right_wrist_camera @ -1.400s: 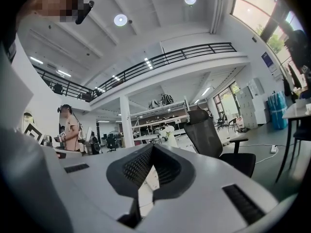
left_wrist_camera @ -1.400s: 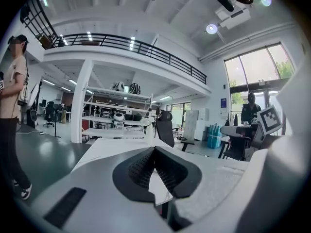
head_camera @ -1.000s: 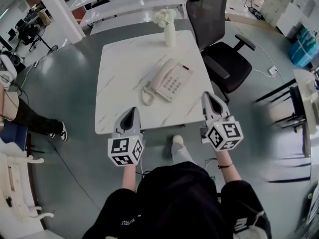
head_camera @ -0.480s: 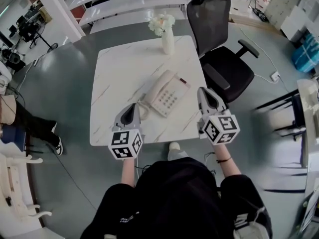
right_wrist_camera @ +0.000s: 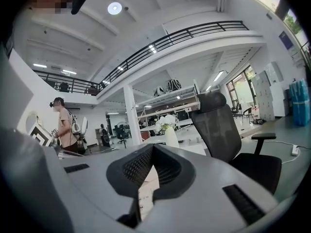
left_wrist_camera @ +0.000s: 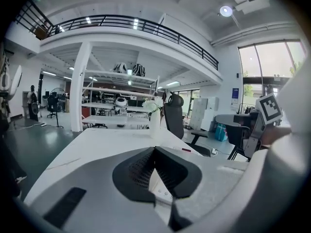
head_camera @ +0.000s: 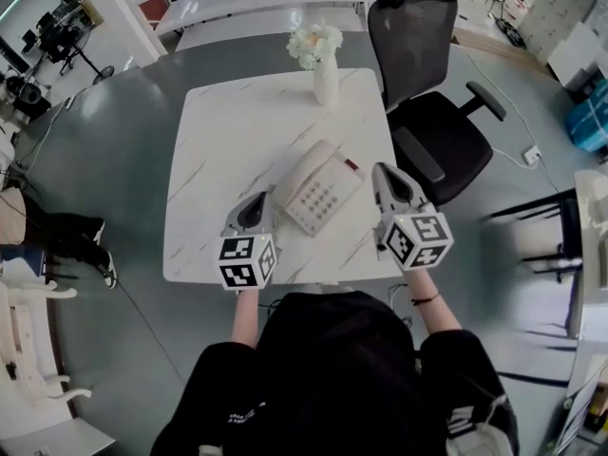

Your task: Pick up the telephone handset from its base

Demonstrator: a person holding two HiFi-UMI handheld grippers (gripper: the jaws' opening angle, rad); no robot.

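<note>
A cream telephone lies at an angle on the white marble table, its handset resting on the base. My left gripper hovers just left of the phone, by the coiled cord, jaws shut and holding nothing. My right gripper hangs at the phone's right, over the table's right edge, also shut and empty. In the left gripper view the jaws meet at the tip, with part of the phone behind them. In the right gripper view the closed jaws frame the phone's keypad.
A white vase of flowers stands at the table's far edge. A black office chair sits close to the table's right side. More tables and shelving lie beyond. A person stands far off at the left in the right gripper view.
Both grippers have moved forward from the table's near edge to either side of the phone. The table and phone now sit closer in the head view. Both jaws stayed shut.
</note>
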